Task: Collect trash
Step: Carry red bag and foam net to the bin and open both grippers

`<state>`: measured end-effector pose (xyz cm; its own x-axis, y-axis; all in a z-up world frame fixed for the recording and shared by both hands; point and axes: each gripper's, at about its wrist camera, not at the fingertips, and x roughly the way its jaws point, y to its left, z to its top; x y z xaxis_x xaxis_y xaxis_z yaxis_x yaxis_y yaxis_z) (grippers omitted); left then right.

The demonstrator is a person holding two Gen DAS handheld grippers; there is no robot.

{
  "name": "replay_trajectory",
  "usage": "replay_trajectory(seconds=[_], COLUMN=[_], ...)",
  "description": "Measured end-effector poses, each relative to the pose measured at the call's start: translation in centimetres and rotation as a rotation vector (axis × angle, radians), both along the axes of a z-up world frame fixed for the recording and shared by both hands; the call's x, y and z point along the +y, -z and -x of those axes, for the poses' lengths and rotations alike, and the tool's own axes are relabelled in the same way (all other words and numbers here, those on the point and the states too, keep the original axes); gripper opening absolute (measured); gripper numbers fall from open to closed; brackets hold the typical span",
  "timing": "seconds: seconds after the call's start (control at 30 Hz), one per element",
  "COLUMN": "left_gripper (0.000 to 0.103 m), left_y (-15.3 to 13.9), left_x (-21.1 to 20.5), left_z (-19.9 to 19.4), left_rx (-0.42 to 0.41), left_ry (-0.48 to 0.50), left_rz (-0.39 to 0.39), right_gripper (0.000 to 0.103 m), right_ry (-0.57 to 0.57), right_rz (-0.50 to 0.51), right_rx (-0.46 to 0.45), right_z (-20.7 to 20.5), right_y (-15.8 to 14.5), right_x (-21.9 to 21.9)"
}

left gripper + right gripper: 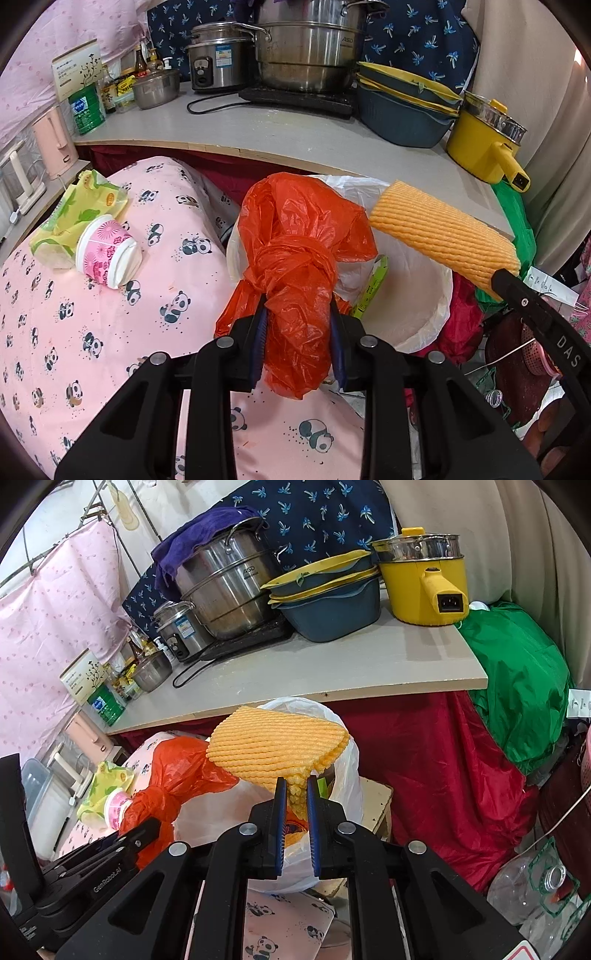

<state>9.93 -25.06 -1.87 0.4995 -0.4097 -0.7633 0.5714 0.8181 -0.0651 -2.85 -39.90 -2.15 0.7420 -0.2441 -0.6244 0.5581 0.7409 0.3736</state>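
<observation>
Over the bin (424, 325), lined with thin white plastic, both grippers carry trash. Left gripper (299, 332) is clamped on a crinkly orange-red plastic bag (295, 258), its blue ribbed pads squeezing the bag just below a tight twisted knot; the glossy film balloons out above. At two o'clock from it, the right gripper (296, 812) pinches one corner of a yellow-orange foam net (277, 749), a soft ribbed sleeve with a knobbly woven texture, held out flat above the bin's mouth. At nine o'clock in the left view, a squat pink flowered paper cup (107, 251) lies tipped on its side on the pink panda-print cloth (92, 332), touching a crumpled yellow-green wrapper (74, 214). Inside the bin, a slim green carton (373, 288) leans against the liner.
</observation>
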Motion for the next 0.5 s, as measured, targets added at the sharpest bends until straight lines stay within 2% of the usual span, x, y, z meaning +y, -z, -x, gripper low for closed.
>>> replay_trajectory(seconds=[0.17, 0.23, 0.3, 0.43, 0.5], left_gripper=[0.032, 0.035, 0.047, 0.057, 0.059], left_y=[0.4, 0.5, 0.4, 0.1, -0.1], left_x=[-0.4, -0.3, -0.2, 0.4, 0.9], left_z=[-0.5, -0.7, -0.9, -1.2, -1.3], left_rx=[-0.004, -0.009, -0.014, -0.037, -0.042], left_ry=[0.002, -0.007, -0.018, -0.039, -0.051], left_rz=[0.005, 0.015, 0.019, 0.021, 0.026], right_gripper=[0.012, 0.016, 0.016, 0.023, 0.025], right_ry=[-0.010, -0.024, -0.031, -0.053, -0.058], right_rz=[-0.012, -0.021, -0.024, -0.019, -0.012], right_rx=[0.015, 0.024, 0.027, 0.028, 0.025], right_z=[-1.0, -1.6, -2.1, -3.0, -3.2], right_y=[0.7, 1.0, 1.1, 1.1, 0.9], right_x=[-0.1, 0.0, 0.2, 1.0, 1.3])
